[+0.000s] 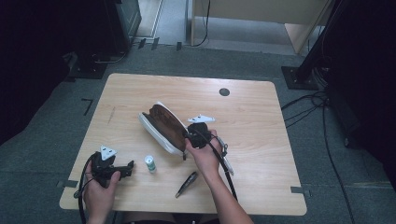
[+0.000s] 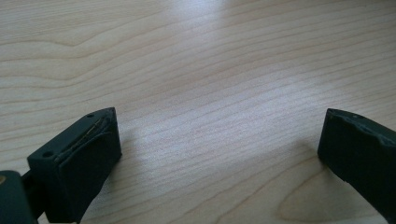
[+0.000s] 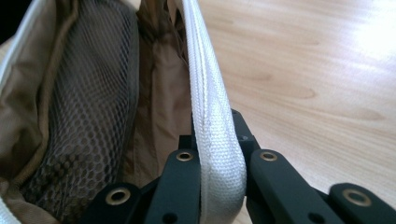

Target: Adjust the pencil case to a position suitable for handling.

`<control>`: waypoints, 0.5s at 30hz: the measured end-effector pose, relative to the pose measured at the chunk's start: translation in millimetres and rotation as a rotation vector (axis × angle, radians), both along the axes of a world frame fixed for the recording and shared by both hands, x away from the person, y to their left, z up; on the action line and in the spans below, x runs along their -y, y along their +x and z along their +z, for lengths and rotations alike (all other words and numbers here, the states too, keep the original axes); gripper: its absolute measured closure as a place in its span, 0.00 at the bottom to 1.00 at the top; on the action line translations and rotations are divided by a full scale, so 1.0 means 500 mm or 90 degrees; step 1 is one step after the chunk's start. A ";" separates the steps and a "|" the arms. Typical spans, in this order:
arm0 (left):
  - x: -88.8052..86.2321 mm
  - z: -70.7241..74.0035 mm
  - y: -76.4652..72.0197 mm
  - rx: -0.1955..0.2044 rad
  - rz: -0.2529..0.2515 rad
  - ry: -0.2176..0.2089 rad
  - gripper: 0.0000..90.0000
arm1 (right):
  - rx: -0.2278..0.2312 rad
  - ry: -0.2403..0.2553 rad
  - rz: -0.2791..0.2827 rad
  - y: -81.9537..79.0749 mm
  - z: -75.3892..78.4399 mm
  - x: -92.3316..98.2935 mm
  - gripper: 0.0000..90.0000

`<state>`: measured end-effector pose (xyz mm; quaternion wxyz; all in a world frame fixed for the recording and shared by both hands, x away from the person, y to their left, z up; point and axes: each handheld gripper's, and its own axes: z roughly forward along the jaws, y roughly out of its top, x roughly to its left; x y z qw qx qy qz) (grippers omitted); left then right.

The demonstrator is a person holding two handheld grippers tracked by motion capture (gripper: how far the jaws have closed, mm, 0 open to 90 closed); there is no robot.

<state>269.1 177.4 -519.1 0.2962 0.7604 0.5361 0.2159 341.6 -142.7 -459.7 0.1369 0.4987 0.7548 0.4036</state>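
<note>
A white pouch (image 1: pixel 161 127) with a brown lining lies open in the middle of the wooden table (image 1: pixel 252 116). My right gripper (image 1: pixel 189 136) is at its near right end, shut on the pouch's white zipper rim (image 3: pixel 217 140); the jaws press the rim from both sides. Inside the pouch a brown mesh pocket (image 3: pixel 88 107) shows. My left gripper (image 1: pixel 128 167) rests low over the front left of the table, apart from the pouch, its jaws wide open over bare wood (image 2: pixel 210 135) with nothing between them.
A small white bottle with a green band (image 1: pixel 150 163) stands between the two hands. A dark pen (image 1: pixel 187 183) lies near the front edge, and a lighter pen-like item (image 1: pixel 227 161) lies right of the right wrist. A round cable hole (image 1: pixel 224 92) marks the far side.
</note>
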 end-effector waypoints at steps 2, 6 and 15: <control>0.000 0.000 0.000 0.000 0.000 0.000 0.00 | 0.012 -0.004 -0.012 -0.005 0.007 0.003 0.96; 0.000 0.000 0.000 0.000 0.000 0.000 0.00 | 0.030 0.017 -0.038 -0.010 0.017 0.027 0.97; 0.000 0.000 0.000 0.000 -0.001 0.001 0.00 | 0.026 0.045 -0.095 -0.030 0.014 0.094 0.97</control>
